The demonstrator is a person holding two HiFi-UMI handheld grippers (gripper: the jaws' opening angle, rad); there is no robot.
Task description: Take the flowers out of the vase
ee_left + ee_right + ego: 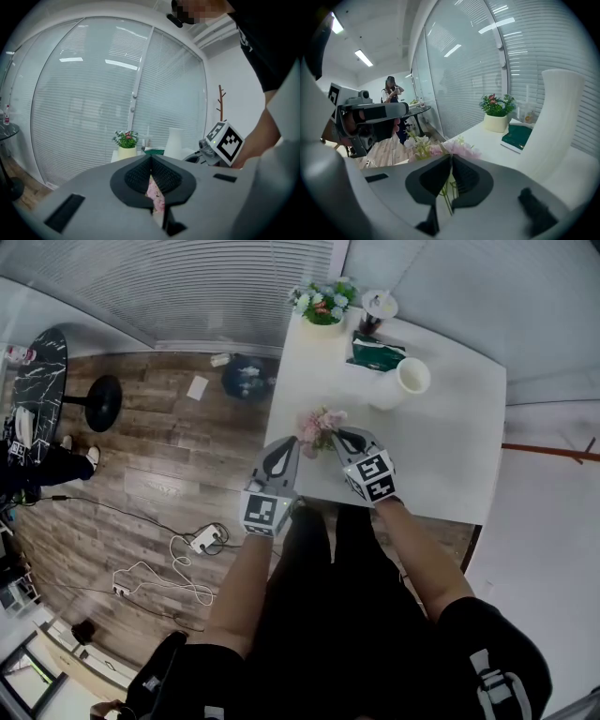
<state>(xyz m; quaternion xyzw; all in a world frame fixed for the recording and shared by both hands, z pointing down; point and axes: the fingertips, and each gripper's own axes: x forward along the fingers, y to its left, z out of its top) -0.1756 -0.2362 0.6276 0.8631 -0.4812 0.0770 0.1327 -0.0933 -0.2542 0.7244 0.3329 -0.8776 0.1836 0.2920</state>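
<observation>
A bunch of pink and white flowers [319, 427] hangs low over the near left part of the white table [450, 465], between my two grippers. My right gripper [345, 439] is shut on its green stems [447, 197], and the blooms [454, 149] spread just past the tips. My left gripper [284, 448] reaches in from the left with its jaws together, pink petals [154, 194] caught between the pads. The white vase [398, 382] stands apart behind them with nothing showing in its mouth. It is also in the left gripper view [174, 143] and the right gripper view [553, 126].
At the table's far end stand a potted plant [325, 304], a cup [378, 307] and a green book [375, 352]. On the wooden floor to the left are a round black table [37, 381] and loose cables [187, 559]. A person [391, 89] stands far off.
</observation>
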